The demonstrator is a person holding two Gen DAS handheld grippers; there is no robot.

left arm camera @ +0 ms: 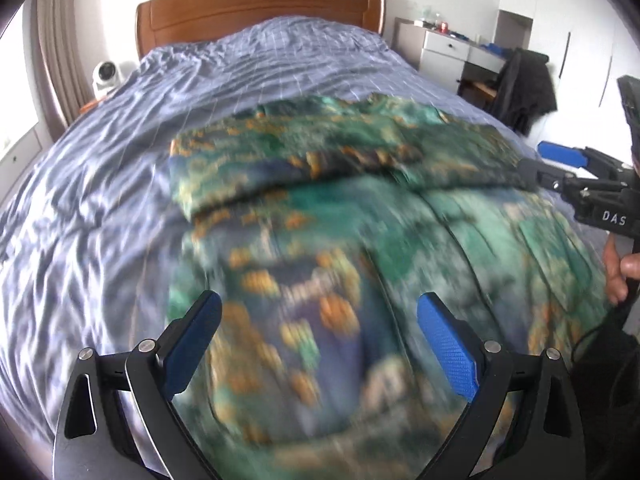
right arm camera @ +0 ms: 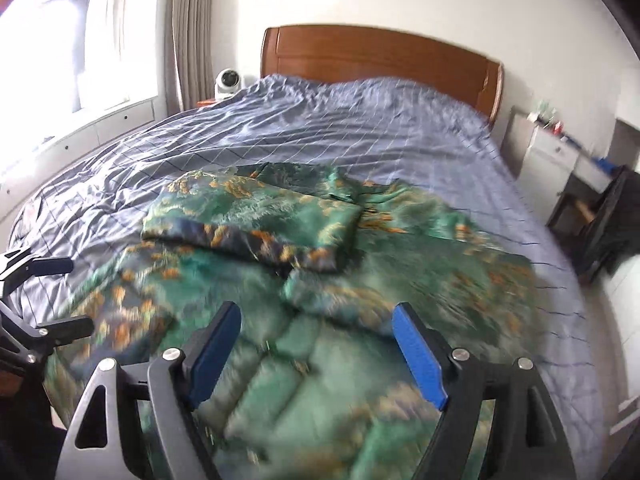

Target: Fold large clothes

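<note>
The left claw (left arm camera: 318, 354) stands wide, nothing between its blue pads, above the green patterned garment (left arm camera: 360, 184). The right claw (right arm camera: 316, 354) gapes equally wide and empty. The garment lies on the bed (right arm camera: 360, 120), partly folded.

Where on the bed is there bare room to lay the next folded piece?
Bare blue bedspread between the green patterned garment and the wooden headboard, plus the window-side strip beside the garment. The near end is crowded: garment and both open tongs.
</note>
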